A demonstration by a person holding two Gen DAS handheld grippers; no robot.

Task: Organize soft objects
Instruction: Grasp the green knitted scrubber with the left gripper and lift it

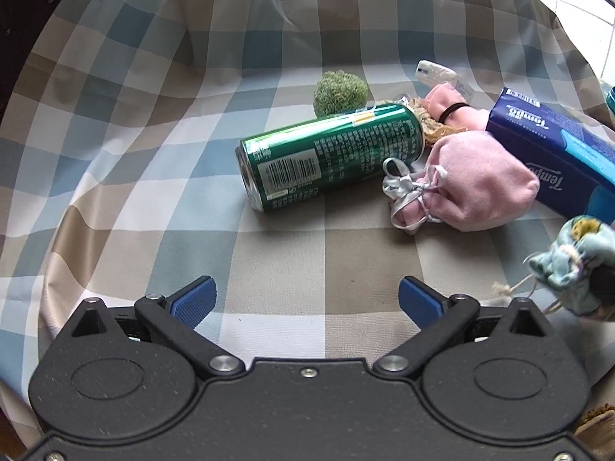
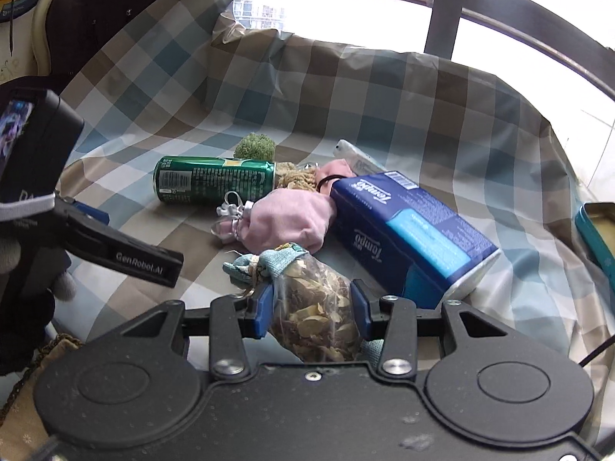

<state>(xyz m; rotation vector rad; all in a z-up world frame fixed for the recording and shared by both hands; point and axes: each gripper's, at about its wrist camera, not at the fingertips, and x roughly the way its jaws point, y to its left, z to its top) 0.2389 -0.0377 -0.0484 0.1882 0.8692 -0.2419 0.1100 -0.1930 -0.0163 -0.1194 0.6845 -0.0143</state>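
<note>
My right gripper (image 2: pixel 312 309) is shut on a clear sachet of dried leaves with a light blue fabric top (image 2: pixel 313 307), held just above the checked cloth; the sachet also shows at the right edge of the left wrist view (image 1: pixel 576 269). My left gripper (image 1: pixel 307 301) is open and empty, low over the cloth, short of the pile. A pink drawstring pouch with a silver ribbon (image 1: pixel 476 188) (image 2: pixel 292 223) lies in the middle. A second pink pouch with a black band (image 1: pixel 449 105) and a green fuzzy ball (image 1: pixel 340 92) (image 2: pixel 254 146) lie behind it.
A green drink can (image 1: pixel 330 153) (image 2: pixel 211 184) lies on its side left of the pouch. A blue Tempo tissue pack (image 1: pixel 557 150) (image 2: pixel 411 230) lies on the right. A teal tin (image 2: pixel 597 226) sits at the far right. The checked cloth (image 1: pixel 269 249) rises behind the pile.
</note>
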